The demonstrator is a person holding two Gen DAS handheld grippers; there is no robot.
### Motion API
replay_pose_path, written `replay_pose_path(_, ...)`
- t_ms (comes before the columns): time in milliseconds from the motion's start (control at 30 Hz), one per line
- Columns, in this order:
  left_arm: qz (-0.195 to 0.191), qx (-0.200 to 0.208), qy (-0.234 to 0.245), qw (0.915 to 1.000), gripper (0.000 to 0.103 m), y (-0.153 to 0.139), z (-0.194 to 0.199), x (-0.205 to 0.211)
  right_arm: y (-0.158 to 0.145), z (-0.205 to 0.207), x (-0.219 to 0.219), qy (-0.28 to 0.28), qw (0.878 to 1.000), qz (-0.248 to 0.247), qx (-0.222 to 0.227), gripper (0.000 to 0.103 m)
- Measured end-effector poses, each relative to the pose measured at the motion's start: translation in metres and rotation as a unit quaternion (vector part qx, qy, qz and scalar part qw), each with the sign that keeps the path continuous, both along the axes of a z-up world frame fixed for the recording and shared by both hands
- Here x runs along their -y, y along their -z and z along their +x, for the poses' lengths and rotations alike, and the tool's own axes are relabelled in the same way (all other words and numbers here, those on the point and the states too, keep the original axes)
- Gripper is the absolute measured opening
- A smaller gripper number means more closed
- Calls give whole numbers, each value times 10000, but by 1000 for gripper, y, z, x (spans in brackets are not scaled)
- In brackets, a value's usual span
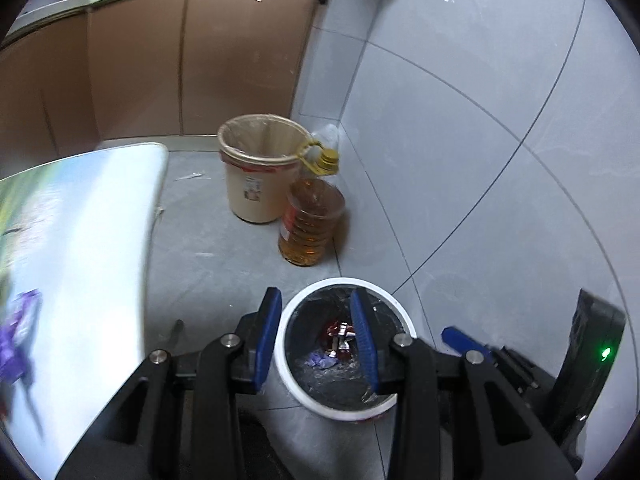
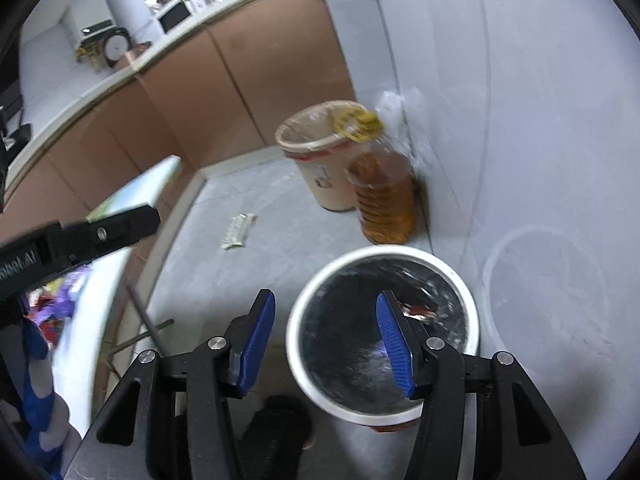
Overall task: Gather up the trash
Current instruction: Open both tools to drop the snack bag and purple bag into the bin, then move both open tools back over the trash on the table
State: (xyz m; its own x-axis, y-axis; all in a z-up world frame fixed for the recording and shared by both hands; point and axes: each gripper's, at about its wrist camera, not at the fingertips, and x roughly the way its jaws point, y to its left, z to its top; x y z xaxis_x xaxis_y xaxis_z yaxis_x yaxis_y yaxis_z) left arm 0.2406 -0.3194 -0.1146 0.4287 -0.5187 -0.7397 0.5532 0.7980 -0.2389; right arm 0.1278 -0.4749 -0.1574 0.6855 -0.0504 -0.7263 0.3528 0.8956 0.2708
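A white trash bin (image 1: 289, 376) with a black liner stands on the floor. Red and purple wrappers (image 1: 338, 344) lie at its bottom. My left gripper (image 1: 316, 342) is open and empty, hovering above the bin's left rim. The bin also shows in the right wrist view (image 2: 304, 308), where my right gripper (image 2: 326, 344) is open and empty above it. Purple and red wrappers (image 2: 60, 300) lie on the white table (image 2: 100, 312) at the left; they show blurred in the left wrist view (image 1: 18, 336). The right gripper's body (image 1: 592, 364) shows at the right of the left wrist view.
A beige bucket (image 1: 260, 172) with a clear liner and a big oil bottle (image 1: 310, 220) stand in the corner beyond the bin. A scrap of paper (image 2: 238, 230) lies on the floor. Brown cabinets (image 1: 160, 64) run along the back. A tiled wall (image 1: 500, 140) is close on the right.
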Motion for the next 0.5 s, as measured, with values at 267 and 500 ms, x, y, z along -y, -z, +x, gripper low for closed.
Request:
replay_pose_path(267, 8, 158, -335, 9993, 34, -31, -37, -74, -60, -20, -48, -355, 9978, -171, 532, 55)
replay_pose_path(500, -74, 430, -650, 9969, 34, -60, -67, -138, -111, -40, -101, -850, 9914, -379, 920, 55)
